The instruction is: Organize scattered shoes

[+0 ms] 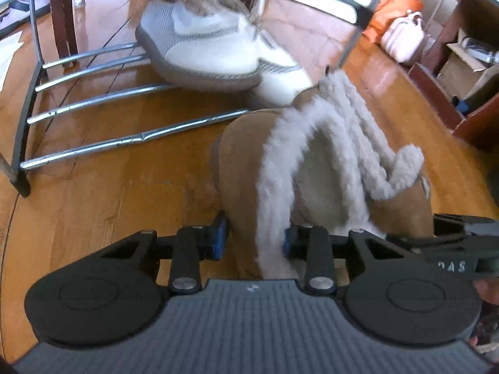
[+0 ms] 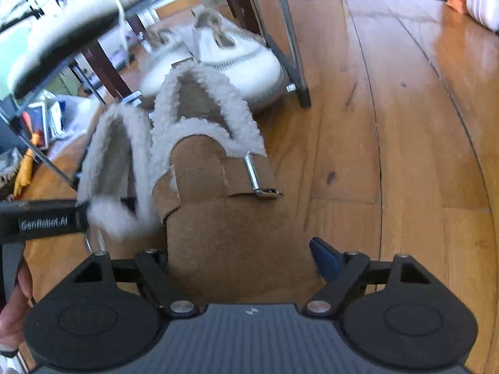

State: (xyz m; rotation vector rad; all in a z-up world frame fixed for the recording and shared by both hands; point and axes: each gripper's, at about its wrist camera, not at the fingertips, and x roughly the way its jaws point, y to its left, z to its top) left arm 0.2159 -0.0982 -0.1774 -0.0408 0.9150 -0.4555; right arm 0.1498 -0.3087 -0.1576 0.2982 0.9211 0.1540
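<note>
Left tongs [image 1: 254, 240] apparently pinch slipper [image 1: 312, 168] fleece rim

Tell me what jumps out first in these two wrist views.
The pair of tan suede slippers with fluffy white fleece lining fills the foreground of both views, lying on the glossy wooden floor. The left gripper pinches the fleecy edge of one; the right gripper straddles the other's toe, jaws wide. Behind them, white mesh sneakers sit on the chrome-barred shoe rack.

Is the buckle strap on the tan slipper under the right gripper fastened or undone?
Fastened. In the right wrist view the strap lies flat across the tan slipper, threaded through its metal buckle.
</note>
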